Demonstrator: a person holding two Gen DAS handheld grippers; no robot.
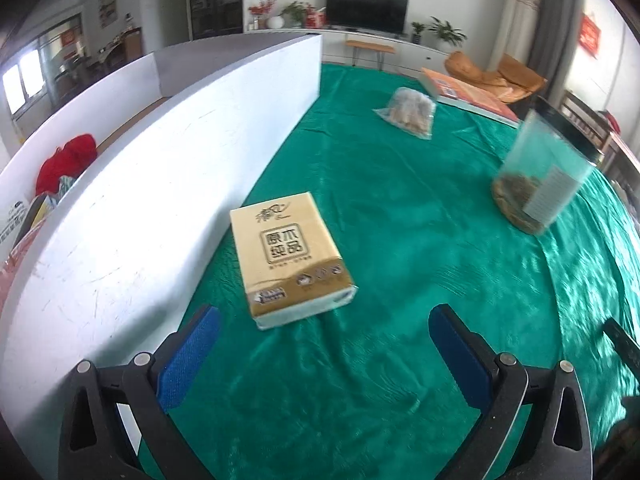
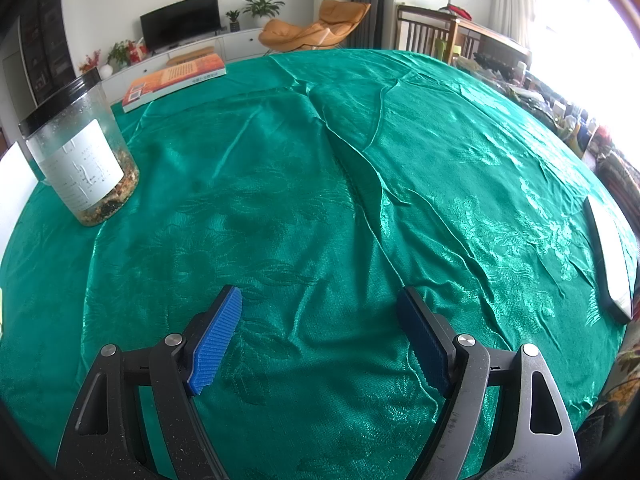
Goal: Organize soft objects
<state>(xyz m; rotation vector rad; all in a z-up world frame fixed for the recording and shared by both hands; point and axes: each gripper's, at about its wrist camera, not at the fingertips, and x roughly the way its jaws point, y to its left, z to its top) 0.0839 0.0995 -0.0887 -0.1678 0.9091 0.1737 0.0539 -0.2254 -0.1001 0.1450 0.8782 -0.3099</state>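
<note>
A beige tissue pack [image 1: 292, 256] lies flat on the green cloth, close to the white box wall [image 1: 160, 184]. My left gripper [image 1: 324, 316] hovers just short of the pack, open, with nothing between its blue pads. Farther back on the cloth lies a clear bag of snacks [image 1: 410, 112]. Inside the white box a red soft item [image 1: 66, 160] shows beside other packs. My right gripper [image 2: 320, 300] stands open over bare green cloth [image 2: 320, 184], holding nothing.
A clear jar with a black lid [image 1: 544, 172] [image 2: 80, 148] stands on the cloth. An orange book [image 1: 468, 94] [image 2: 176, 80] lies at the far edge. A white flat object [image 2: 610, 256] rests near the right edge in the right wrist view.
</note>
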